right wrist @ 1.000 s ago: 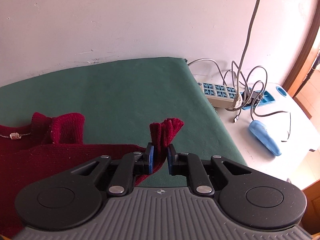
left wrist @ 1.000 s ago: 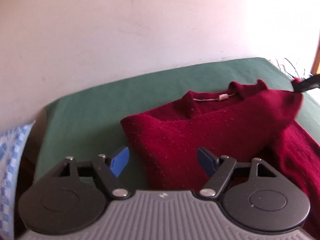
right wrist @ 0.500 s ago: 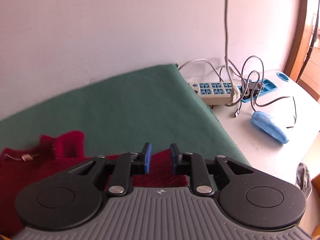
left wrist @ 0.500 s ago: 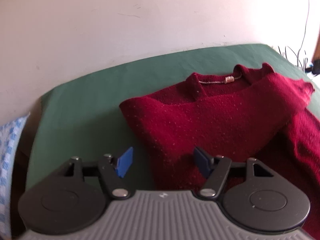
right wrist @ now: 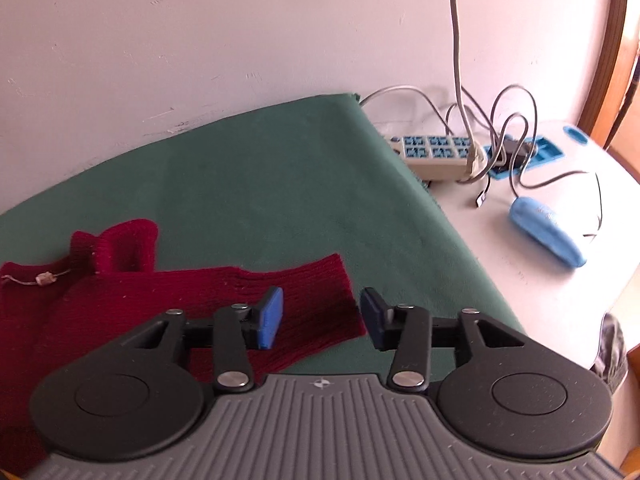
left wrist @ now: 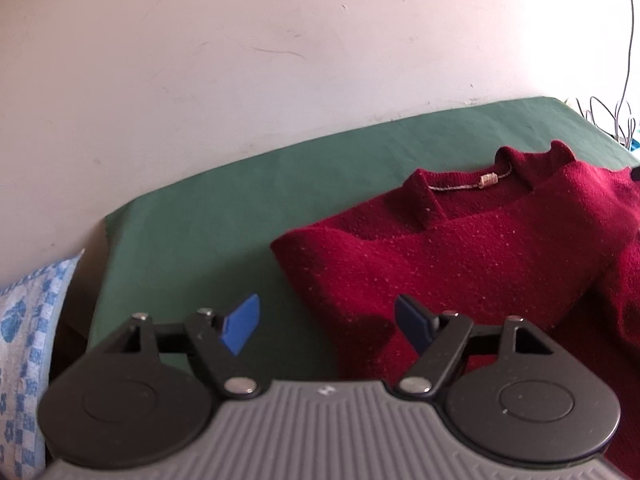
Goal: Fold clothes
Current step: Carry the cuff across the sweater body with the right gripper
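Daylight enters from about 2 o'clock in both views. The wall [left wrist: 520, 20] is washed out to glare at the upper right of the left wrist view. Soft shadows fall toward 7 o'clock. Fisheye distortion bows the edges; dark vignetting marks the upper corners. Focus is slightly soft throughout.

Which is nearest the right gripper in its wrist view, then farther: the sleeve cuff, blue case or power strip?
From the right gripper, jaws opening:
1. Dark red knitted sleeve cuff, lying flat just ahead, unpinched.
2. Blue oblong case, right, on white table.
3. Beige power strip, far right, by wall.
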A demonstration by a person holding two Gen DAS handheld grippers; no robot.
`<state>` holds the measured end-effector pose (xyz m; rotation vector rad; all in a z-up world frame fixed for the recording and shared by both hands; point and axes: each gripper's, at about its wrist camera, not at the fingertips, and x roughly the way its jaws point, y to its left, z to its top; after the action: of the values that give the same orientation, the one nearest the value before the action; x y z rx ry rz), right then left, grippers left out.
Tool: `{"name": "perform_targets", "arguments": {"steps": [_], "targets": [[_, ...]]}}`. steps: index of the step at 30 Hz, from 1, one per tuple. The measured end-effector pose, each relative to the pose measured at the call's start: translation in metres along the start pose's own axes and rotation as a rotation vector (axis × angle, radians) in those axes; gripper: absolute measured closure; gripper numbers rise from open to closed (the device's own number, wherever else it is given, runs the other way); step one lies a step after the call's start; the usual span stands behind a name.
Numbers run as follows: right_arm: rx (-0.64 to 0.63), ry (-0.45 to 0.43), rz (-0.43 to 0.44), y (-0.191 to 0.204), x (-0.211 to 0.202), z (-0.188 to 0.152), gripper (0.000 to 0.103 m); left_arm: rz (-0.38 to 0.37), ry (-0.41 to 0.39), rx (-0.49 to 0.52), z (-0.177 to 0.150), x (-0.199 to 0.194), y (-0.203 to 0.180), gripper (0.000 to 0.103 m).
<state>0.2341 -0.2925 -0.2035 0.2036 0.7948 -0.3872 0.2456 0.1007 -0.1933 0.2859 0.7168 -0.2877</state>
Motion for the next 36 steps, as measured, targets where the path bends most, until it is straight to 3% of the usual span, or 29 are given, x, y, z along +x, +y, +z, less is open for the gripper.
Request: {"name": "perform_targets", "arguments": {"steps": [4, 8, 16, 21, 25, 30, 32, 36], "targets": [[-0.005, 0.003, -0.019, 0.006, 0.007, -0.003, 0.056, -0.003, -0.007, 0.025, 0.000, 0.001, -0.008, 0.015], [-0.076, -0.005, -0.005, 0.017, 0.004, -0.001, 0.095, -0.003, -0.012, 0.017, -0.001, 0.004, -0.009, 0.016], [-0.019, -0.098, -0.112, -0.009, -0.003, 0.012, 0.097, -0.028, -0.037, -0.035, 0.005, 0.003, -0.001, 0.012], [-0.094, -0.070, -0.129, 0.004, 0.007, 0.002, 0.097, -0.044, -0.089, -0.054, 0.013, 0.000, -0.002, 0.018], [-0.047, -0.089, -0.097, 0.008, 0.001, -0.001, 0.097, -0.065, -0.137, -0.054, 0.022, -0.008, -0.006, 0.023], [0.056, -0.233, 0.013, 0.005, -0.040, 0.017, 0.097, -0.038, -0.003, 0.043, 0.015, 0.027, -0.021, 0.023], [0.048, -0.274, -0.015, 0.006, -0.049, 0.026, 0.097, 0.002, 0.006, 0.059, 0.009, 0.037, -0.022, 0.014], [-0.063, -0.227, -0.095, 0.015, -0.032, 0.026, 0.097, -0.015, 0.018, -0.028, 0.008, 0.043, -0.007, 0.009]]}}
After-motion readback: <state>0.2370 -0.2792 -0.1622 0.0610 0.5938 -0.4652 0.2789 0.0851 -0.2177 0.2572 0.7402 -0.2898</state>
